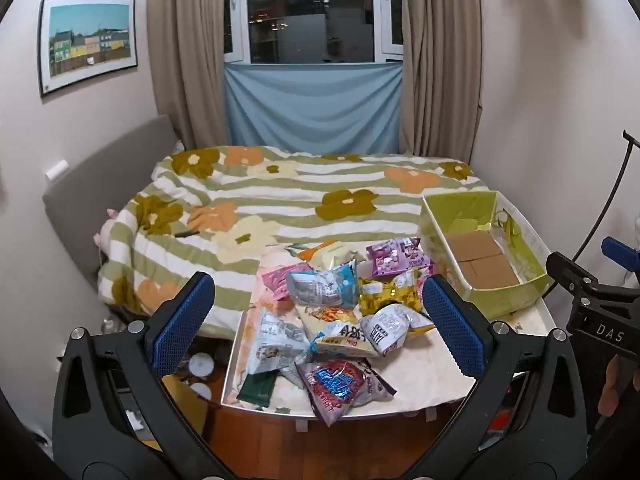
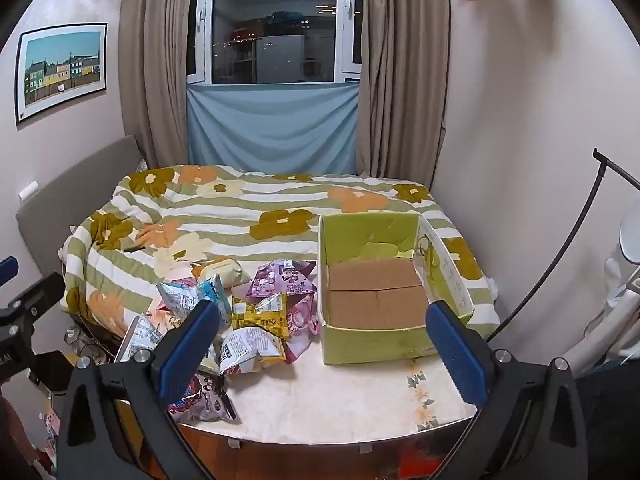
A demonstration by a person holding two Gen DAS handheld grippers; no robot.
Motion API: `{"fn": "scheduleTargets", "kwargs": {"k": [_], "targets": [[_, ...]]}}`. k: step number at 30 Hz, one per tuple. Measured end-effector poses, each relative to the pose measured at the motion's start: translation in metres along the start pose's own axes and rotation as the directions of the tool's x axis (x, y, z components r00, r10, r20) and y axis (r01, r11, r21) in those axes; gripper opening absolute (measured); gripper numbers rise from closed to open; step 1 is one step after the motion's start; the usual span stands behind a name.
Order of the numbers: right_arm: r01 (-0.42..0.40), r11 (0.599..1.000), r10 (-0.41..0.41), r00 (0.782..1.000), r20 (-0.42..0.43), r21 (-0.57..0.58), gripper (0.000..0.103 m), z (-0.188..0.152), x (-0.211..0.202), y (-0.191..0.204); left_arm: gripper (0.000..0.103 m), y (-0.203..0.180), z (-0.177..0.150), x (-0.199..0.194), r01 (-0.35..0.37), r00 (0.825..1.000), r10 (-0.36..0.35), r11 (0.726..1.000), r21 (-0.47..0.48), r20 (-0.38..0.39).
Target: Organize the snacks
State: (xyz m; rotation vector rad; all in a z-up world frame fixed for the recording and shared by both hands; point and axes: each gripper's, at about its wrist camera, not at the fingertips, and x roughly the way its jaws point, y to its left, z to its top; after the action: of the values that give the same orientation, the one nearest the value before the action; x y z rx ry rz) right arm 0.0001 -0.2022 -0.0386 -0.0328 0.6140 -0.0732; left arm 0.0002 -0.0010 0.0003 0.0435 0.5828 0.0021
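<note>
A pile of snack packets lies on a pale table; it also shows in the right wrist view. A green cardboard box stands empty at the table's right; the right wrist view shows it too. My left gripper is open and empty, held above the near side of the pile. My right gripper is open and empty, held before the box's front wall. The right gripper's body shows at the right edge of the left wrist view.
A bed with a flowered striped blanket lies right behind the table. A wall and a black stand are on the right. The table's near edge is rounded, with wooden floor below.
</note>
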Motion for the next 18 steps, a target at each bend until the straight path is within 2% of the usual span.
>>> {"fn": "scheduleTargets", "kwargs": {"k": [18], "targets": [[-0.021, 1.0, 0.021, 1.0, 0.012, 0.013, 0.103, 0.0085, 0.0013, -0.0035, 0.103, -0.0042, 0.0087, 0.0009, 0.003, 1.0, -0.003, 1.0, -0.013, 0.025]]}}
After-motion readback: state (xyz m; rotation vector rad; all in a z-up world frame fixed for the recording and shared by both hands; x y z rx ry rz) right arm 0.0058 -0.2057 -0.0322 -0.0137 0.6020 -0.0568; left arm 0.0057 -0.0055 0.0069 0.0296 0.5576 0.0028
